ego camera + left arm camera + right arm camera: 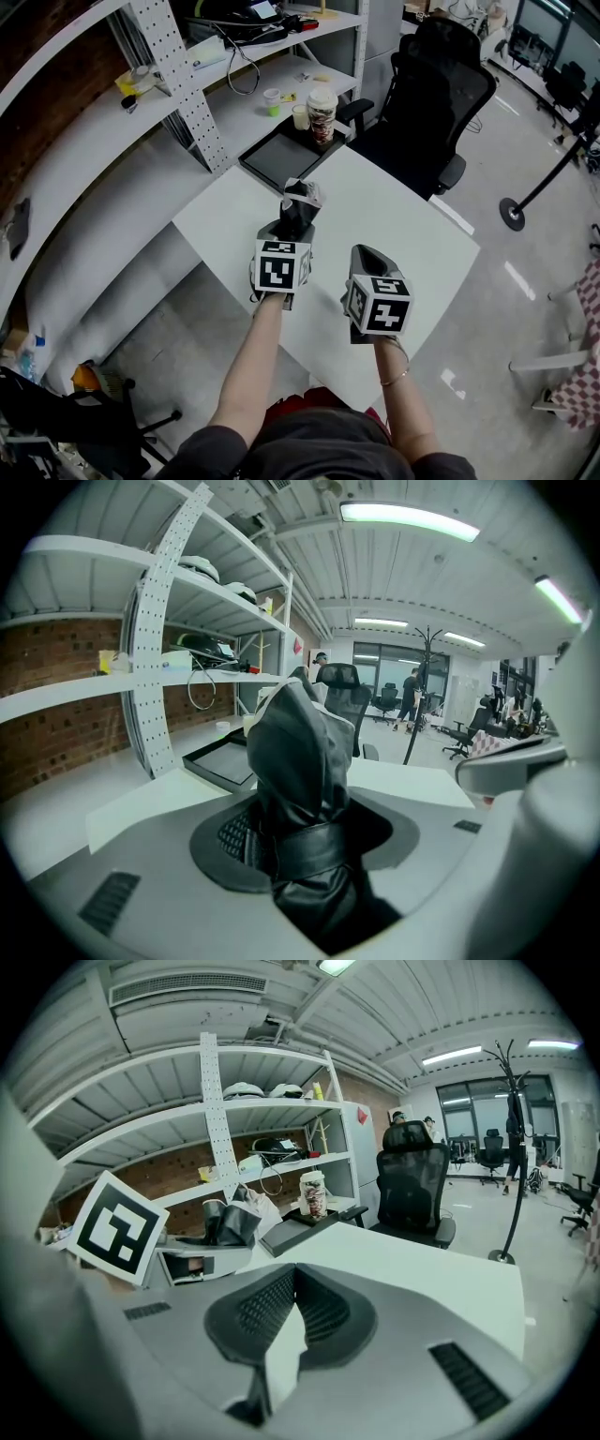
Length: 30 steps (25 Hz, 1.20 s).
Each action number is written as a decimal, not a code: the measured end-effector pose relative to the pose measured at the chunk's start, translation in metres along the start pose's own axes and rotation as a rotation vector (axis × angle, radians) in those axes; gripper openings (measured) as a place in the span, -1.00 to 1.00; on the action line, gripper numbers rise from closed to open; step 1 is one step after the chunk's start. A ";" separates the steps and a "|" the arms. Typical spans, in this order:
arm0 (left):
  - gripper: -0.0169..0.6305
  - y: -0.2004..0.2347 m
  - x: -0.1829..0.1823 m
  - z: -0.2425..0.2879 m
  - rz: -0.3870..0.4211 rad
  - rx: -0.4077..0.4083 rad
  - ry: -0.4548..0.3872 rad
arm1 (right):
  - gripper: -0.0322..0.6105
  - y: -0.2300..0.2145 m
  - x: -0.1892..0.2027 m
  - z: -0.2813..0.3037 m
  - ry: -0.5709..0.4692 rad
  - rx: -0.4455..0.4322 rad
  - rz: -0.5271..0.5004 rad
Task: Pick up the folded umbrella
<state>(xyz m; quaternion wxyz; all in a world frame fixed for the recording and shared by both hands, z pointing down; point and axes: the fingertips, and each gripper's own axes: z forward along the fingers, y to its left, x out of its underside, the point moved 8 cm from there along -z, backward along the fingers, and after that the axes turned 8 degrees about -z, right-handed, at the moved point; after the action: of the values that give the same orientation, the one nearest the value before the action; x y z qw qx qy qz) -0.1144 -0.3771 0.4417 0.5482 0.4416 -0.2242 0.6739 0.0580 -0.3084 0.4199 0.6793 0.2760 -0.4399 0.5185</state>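
Note:
The folded umbrella (pixel 300 202) is black, wrapped by a strap, and held up above the white table (pixel 403 220). My left gripper (pixel 296 219) is shut on it, gripping the lower part just below the strap. In the left gripper view the umbrella (pixel 298 761) stands up between the pads and fills the middle, with the left gripper (pixel 305 834) clamped round it. My right gripper (pixel 367 255) hovers beside it to the right, shut and empty. In the right gripper view the right gripper (pixel 292 1281) has its pads meeting at the tips, and the umbrella (pixel 230 1222) shows at the left.
A black tray (pixel 279 157) lies at the table's far edge, with a patterned paper cup (pixel 322 112) and small cups behind it. A black office chair (pixel 436 94) stands at the far right corner. White shelving (pixel 178 84) with a perforated upright runs along the left.

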 end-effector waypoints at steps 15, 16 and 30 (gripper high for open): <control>-0.26 -0.013 -0.027 -0.060 0.021 0.037 -0.162 | -0.84 0.014 -0.013 -0.027 -0.065 -0.008 -0.032; -0.26 -0.014 -0.028 -0.064 0.024 0.039 -0.170 | -0.84 0.015 -0.014 -0.029 -0.070 -0.008 -0.034; -0.26 -0.021 -0.035 -0.110 0.051 0.052 -0.251 | -0.84 0.029 -0.026 -0.048 -0.128 -0.015 -0.070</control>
<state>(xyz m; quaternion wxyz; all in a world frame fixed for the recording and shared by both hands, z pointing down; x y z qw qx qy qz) -0.1324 -0.3031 0.3527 0.4870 0.5306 -0.2848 0.6326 0.0431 -0.2714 0.3719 0.6694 0.3187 -0.4763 0.4727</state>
